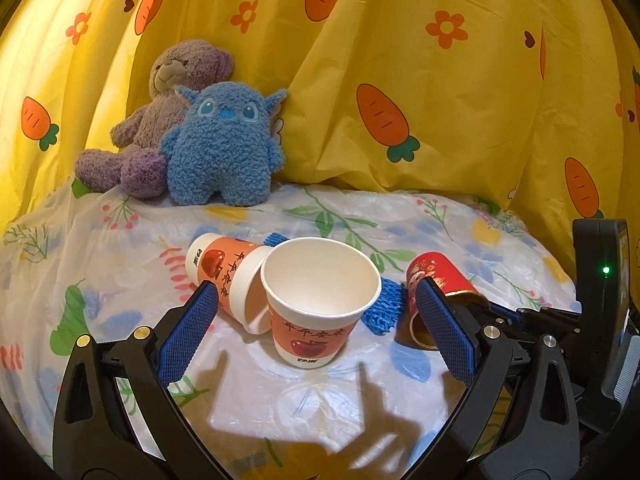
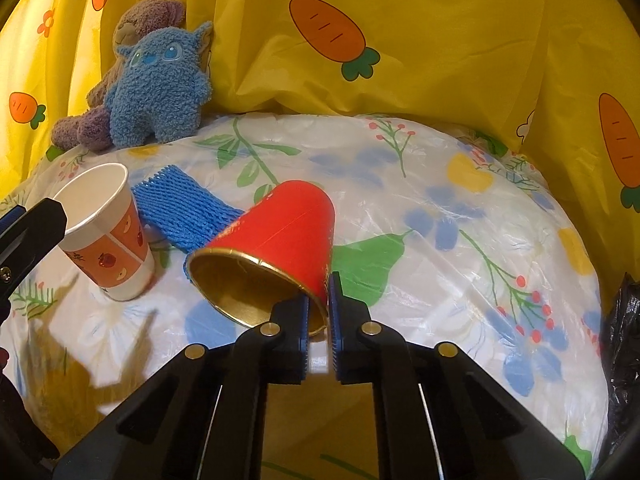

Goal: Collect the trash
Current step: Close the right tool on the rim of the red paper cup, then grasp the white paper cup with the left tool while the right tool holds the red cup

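Note:
An upright orange-and-white paper cup (image 1: 316, 304) stands on the table, also seen in the right wrist view (image 2: 106, 232). A second orange cup (image 1: 228, 276) lies on its side behind it. My left gripper (image 1: 316, 320) is open, its fingers on either side of the upright cup without touching it. A red cup with a gold inside (image 2: 276, 248) lies on its side, partly over a blue foam net (image 2: 180, 208). My right gripper (image 2: 319, 308) is shut on the red cup's rim. The red cup also shows in the left wrist view (image 1: 436, 280).
A purple teddy bear (image 1: 160, 116) and a blue plush toy (image 1: 224, 144) sit at the back left against a yellow carrot-print curtain (image 1: 400, 60). The table has a floral plastic cover (image 2: 440, 220). A black bag (image 2: 624, 340) shows at the right edge.

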Available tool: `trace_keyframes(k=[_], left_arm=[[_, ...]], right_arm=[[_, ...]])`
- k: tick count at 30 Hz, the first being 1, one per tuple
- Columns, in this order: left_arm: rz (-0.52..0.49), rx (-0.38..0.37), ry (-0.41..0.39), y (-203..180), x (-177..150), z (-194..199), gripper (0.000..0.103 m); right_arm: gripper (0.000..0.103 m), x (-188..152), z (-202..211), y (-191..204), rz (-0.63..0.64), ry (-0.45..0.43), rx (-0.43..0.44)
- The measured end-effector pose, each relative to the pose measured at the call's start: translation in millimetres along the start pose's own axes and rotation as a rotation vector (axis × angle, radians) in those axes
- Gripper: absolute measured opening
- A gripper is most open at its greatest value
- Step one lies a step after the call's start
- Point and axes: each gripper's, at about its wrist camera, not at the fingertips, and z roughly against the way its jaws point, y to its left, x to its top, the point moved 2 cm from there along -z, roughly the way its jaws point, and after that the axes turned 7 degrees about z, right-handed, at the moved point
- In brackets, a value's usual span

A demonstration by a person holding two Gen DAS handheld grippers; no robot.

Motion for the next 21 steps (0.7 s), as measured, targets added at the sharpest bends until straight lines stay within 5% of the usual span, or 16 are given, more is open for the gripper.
trace_keyframes(k=[9, 21], left_arm=[[-0.015, 0.012, 0.051, -5.6, 1.8, -17.0, 0.097], [-0.026, 0.036, 0.123, -11.7, -1.4, -37.2, 0.079]], right_arm=[[0.004, -3.8, 18.9, -8.1, -0.031, -0.084, -0.017], [0.004, -15.7, 50.7, -30.6, -0.097, -0.153, -0.035]])
